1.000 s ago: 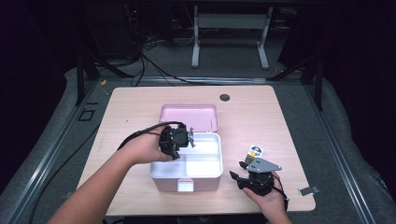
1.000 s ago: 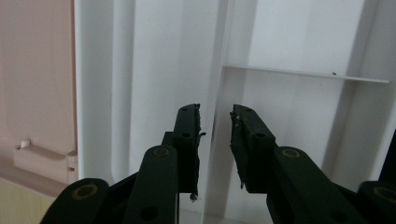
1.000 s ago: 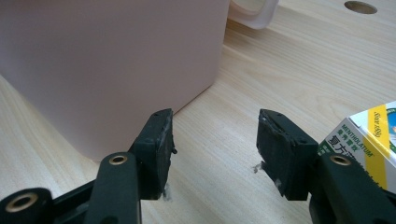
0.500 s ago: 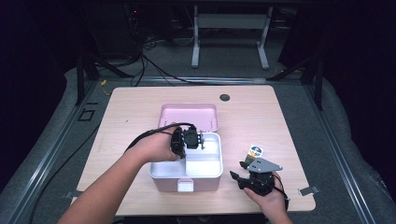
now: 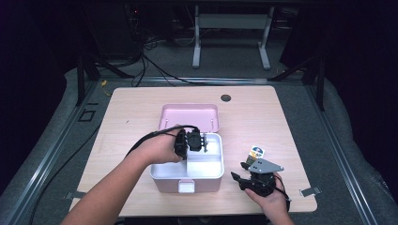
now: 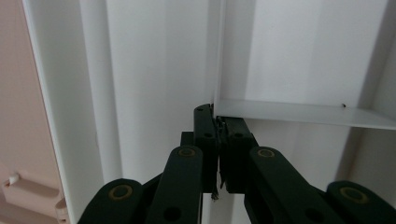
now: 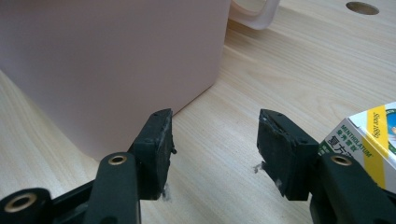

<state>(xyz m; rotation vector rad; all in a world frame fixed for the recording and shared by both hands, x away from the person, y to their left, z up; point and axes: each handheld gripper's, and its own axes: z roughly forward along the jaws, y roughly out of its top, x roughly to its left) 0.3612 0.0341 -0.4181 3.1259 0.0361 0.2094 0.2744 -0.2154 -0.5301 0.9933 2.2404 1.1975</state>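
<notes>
A: Pale wood, that table (image 5: 141, 122), and the pink box (image 5: 187, 165) sits mid-table with its lid (image 5: 189, 116) thrown back flat behind it.

B: And its white tray (image 5: 206, 161)?

A: In the box, split by a divider (image 6: 299, 113). The left gripper (image 5: 199, 142) hangs over the tray's far corner. In the left gripper view its jaws are pressed together, tips right at the divider's end. Whether a sliver of the divider is pinched between them, I can't tell.

B: The other hand?

A: The right gripper (image 5: 240, 174) rests low on the table just right of the box, jaws standing wide with bare wood between them. The small carton (image 7: 373, 140) stands just beside its right jaw, on the table, outside the box.

B: So how far along?

A: Early, I'd judge. The box is open and the compartments look empty from the high view. The carton isn't grasped yet. Picking it up, dropping it in and shutting the lid would all seem to remain.
</notes>
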